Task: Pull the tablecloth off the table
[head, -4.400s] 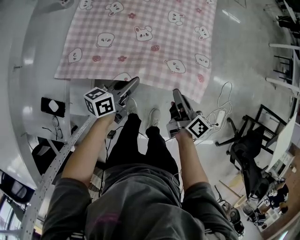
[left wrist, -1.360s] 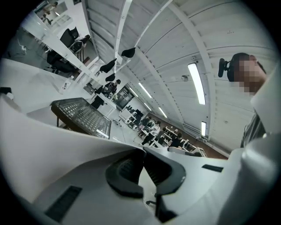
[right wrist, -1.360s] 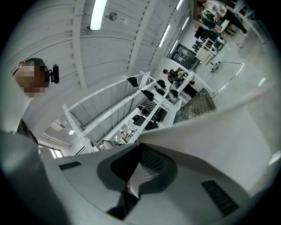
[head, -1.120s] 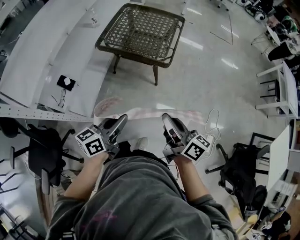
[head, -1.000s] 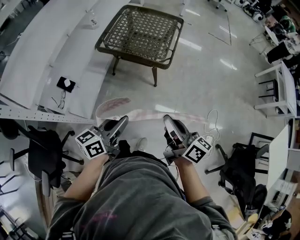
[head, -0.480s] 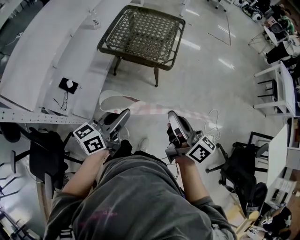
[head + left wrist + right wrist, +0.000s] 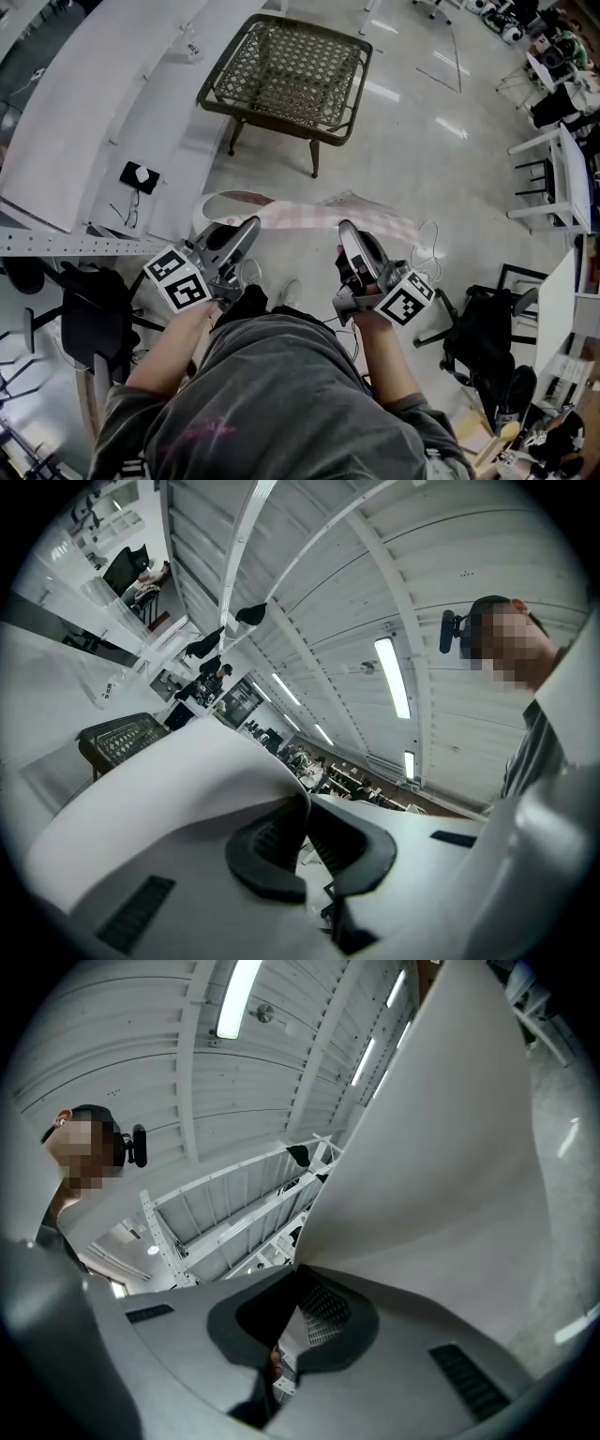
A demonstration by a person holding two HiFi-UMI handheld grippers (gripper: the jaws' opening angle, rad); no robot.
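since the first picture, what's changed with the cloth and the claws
The tablecloth has come off the table: once spread over its top, it now stretches as a pink band between the left claw and right claw, pulled back toward the person. Over the last second both claws stayed shut on it.

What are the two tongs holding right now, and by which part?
Both hold the tablecloth, pinched along one edge. The left tongs and right tongs are shut on separate spots, with the cloth strung between them, off the table.
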